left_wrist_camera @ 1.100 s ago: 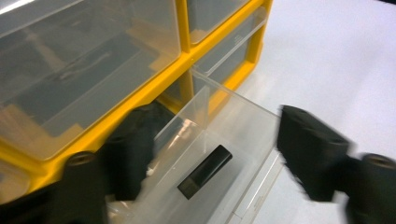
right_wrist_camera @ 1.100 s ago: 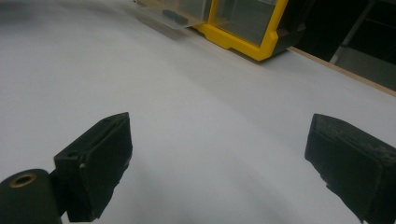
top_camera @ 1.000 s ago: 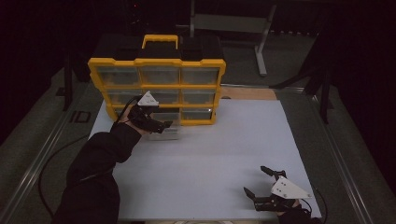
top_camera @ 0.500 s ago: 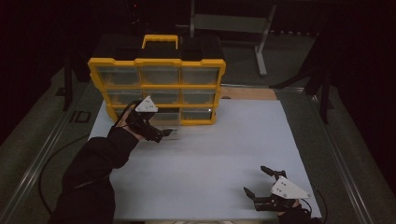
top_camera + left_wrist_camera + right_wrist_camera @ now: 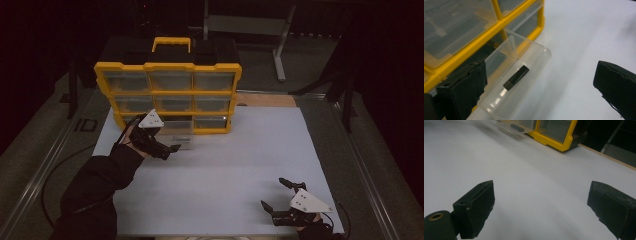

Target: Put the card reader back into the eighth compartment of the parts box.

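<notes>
A yellow organizer (image 5: pixel 168 92) with clear drawers stands at the back of the white table (image 5: pixel 240 165). Its bottom middle drawer (image 5: pixel 179 140) is pulled out, and a small black piece (image 5: pixel 516 77) lies in it. My left gripper (image 5: pixel 169 151) hovers just in front of that drawer. Its jaws have just been opening and now stand wide, pressing on nothing. In the left gripper view the drawer (image 5: pixel 516 67) lies beside the left jaw of that gripper (image 5: pixel 539 92). My right gripper (image 5: pixel 275 192) rests open near the front right corner, nothing between its jaws (image 5: pixel 541 205).
The organizer (image 5: pixel 556 142) has a yellow carry handle (image 5: pixel 172 42) on top, and its other drawers are closed. A metal stand (image 5: pixel 282 50) rises behind the table. Cables trail from both grippers off the near edge.
My left hand has drawn back from the organizer toward the near side, and its jaws have spread off the drawer front. The right gripper has stayed still.
</notes>
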A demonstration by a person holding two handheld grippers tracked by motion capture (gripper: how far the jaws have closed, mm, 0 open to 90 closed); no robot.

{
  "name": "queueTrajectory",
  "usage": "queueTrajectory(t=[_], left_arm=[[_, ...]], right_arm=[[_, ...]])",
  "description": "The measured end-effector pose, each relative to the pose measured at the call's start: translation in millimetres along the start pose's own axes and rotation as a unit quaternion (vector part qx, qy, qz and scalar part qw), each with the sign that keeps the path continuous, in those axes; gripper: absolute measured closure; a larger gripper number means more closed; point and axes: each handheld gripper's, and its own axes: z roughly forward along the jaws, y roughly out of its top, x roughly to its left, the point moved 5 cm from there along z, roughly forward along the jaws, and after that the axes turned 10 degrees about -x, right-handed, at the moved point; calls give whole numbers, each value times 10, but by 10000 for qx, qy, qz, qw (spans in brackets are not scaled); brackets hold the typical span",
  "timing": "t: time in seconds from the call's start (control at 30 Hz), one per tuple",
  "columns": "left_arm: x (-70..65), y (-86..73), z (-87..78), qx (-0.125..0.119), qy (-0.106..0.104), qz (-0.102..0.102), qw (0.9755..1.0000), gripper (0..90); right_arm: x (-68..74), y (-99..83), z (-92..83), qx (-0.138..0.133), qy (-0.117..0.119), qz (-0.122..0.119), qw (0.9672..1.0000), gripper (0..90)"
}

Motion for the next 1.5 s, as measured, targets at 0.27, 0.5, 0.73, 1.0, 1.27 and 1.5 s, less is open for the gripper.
queueTrajectory(t=[0.27, 0.5, 0.73, 1.0, 1.27, 1.5], left_arm=[[-97, -55, -121, -85, -12, 32, 10000, 0], [-180, -117, -169, -101, -79, 37, 9999, 0], [-268, -196, -188, -111, -128, 64, 9998, 0], [-341, -352, -212, -95, -183, 48, 9998, 0], [-375, -496, -228, -113, -179, -25, 9998, 0], [-455, -660, -190, -15, -248, -2, 9997, 0]], right_arm=[[-1, 3, 0, -3, 8, 3, 10000, 74], [0, 6, 0, -13, -1, -12, 10000, 75], [1, 8, -4, -8, 4, -5, 10000, 75], [5, 12, -6, -18, -2, -25, 10000, 75], [7, 12, -5, -17, 2, -16, 10000, 74], [10, 10, -2, -18, 10, -12, 10000, 75]])
